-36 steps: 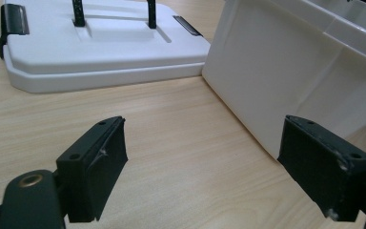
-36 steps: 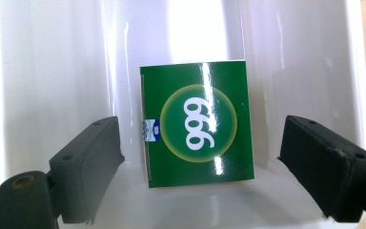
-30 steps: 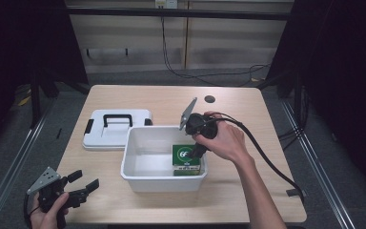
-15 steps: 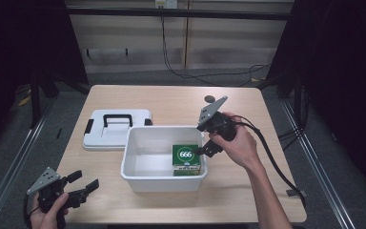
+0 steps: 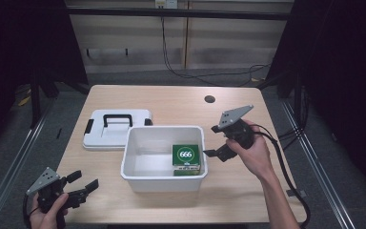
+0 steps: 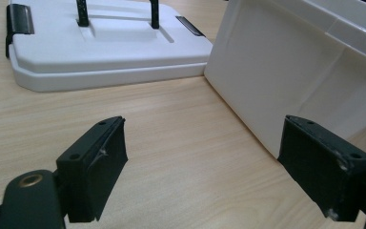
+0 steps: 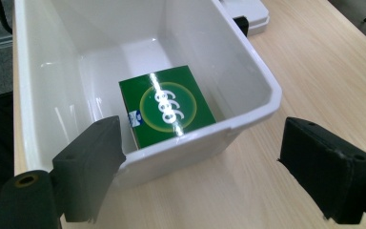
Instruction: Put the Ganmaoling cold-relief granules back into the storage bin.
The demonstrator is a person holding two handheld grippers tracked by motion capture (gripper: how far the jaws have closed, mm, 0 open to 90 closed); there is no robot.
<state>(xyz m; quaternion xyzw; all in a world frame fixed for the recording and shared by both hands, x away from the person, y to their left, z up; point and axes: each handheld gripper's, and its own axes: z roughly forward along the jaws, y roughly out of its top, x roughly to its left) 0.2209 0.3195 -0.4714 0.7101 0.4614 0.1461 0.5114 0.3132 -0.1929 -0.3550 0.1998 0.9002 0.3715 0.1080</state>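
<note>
Box [image 5: 186, 156], green, marked 666, lying in the white bin [image 5: 138, 174] against its right wall, judged deposited; right gripper [image 5: 213, 141] released beside the rim, left gripper [image 5: 82, 182] empty and parted at the table's near-left corner; lid [image 5: 116, 128] not yet fitted.

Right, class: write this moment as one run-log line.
box: in bin, free | right gripper: open, beside bin | left gripper: open, near table edge | lid: off, beside bin
</note>
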